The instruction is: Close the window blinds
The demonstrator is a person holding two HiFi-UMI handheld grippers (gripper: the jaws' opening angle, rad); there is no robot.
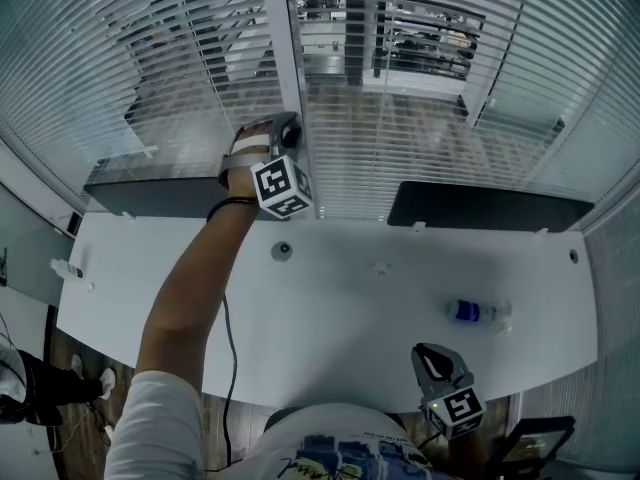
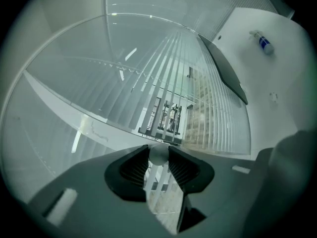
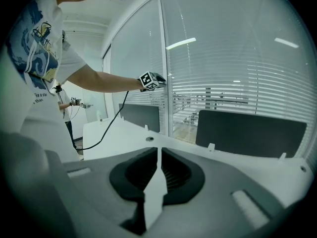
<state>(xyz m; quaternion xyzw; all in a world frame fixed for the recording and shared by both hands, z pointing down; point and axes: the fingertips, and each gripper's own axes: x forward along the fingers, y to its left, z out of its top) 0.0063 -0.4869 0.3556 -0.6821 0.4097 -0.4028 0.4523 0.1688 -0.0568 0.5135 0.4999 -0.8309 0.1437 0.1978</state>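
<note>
The left tongs (image 2: 158, 155) are clamped on a pale round wand (image 2: 158, 152), with a ribbed pad against each side of it. Only a short round section of the wand shows between the pads, so its long axis cannot be made out. In the head view the left tongs (image 1: 289, 130) sit up against the white window post (image 1: 283, 48), and the wand is hidden behind them.

The right tongs (image 3: 158, 150) are together with nothing between them. They are held low over the near edge of the white surface (image 1: 350, 298), well apart from the window.

The window blinds (image 1: 420, 138) hang behind the surface. Their slats run level across the glass and are partly open, so buildings outside show through the gaps.

2 dark panels (image 1: 490, 206) stand along the back edge of the surface. A clear bottle (image 1: 478, 312) with a blue label lies on its side toward the right, and its print is too small to read. A black cable (image 1: 225, 338) trails from the left arm over the near edge. The print on the person's shirt (image 1: 340, 456) is cut off and unreadable.
</note>
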